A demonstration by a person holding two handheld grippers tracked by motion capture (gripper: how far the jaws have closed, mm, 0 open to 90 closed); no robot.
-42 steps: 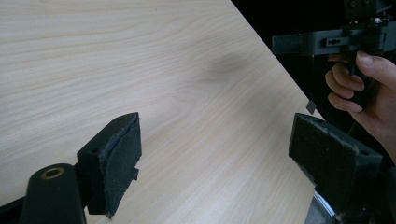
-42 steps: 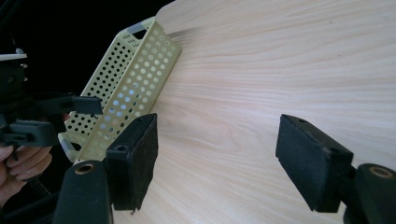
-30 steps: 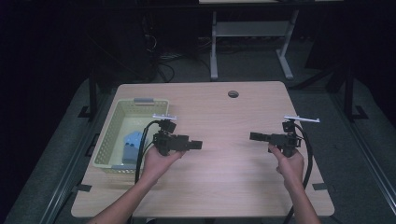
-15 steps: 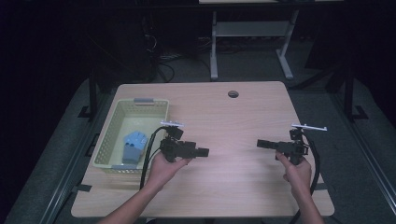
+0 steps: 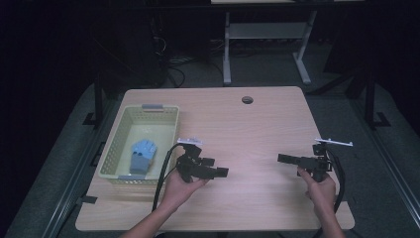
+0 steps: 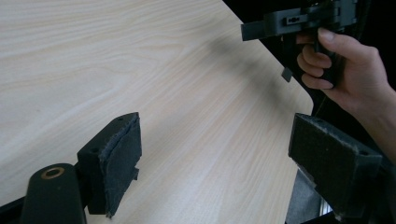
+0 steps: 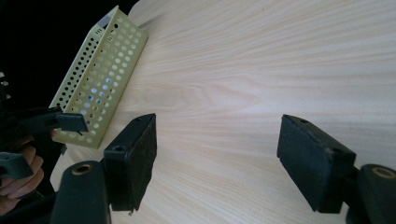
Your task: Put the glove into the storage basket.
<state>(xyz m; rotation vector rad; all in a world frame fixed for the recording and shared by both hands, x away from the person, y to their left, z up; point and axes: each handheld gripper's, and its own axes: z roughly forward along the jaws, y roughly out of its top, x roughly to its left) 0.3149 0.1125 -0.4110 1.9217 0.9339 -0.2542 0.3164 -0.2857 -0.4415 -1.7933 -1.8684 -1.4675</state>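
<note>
Both tongs drawn nearer the person, left tongs and right tongs gaping empty, blue item in basket indistinct

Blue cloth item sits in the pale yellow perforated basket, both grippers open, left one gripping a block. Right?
Not quite. The left gripper holds nothing: the left gripper view shows bare wooden table between its open jaws. The rest stands.

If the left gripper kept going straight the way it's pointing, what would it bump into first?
Probably the right gripper. The left gripper points across the bare table toward it, with open jaws and nothing in between. Whether their heights line up is hard to tell, so it might slide past.
</note>
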